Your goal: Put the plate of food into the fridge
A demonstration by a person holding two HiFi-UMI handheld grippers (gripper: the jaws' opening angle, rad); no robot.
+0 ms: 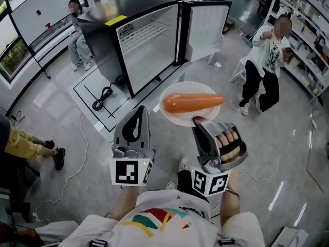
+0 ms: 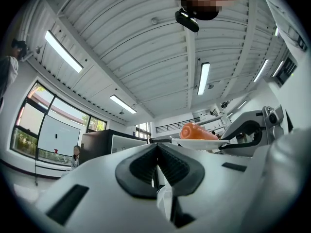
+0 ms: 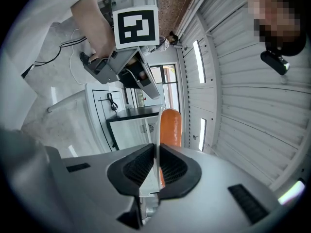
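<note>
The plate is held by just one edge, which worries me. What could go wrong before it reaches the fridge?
1. The right claw pinches only the near rim of the plate, so the plate may tilt or slip.
2. The carrot lies loose on it and could roll off.
3. The left claw is shut and empty beside it, giving no support under the plate.

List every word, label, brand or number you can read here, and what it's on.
Nothing can be read in any view.
On the fridge top, a yellow sticker: print too blurred.
On the two marker cubes, square markers: black-and-white patterns, no letters.
On the person at right, a shirt print: too small.
</note>
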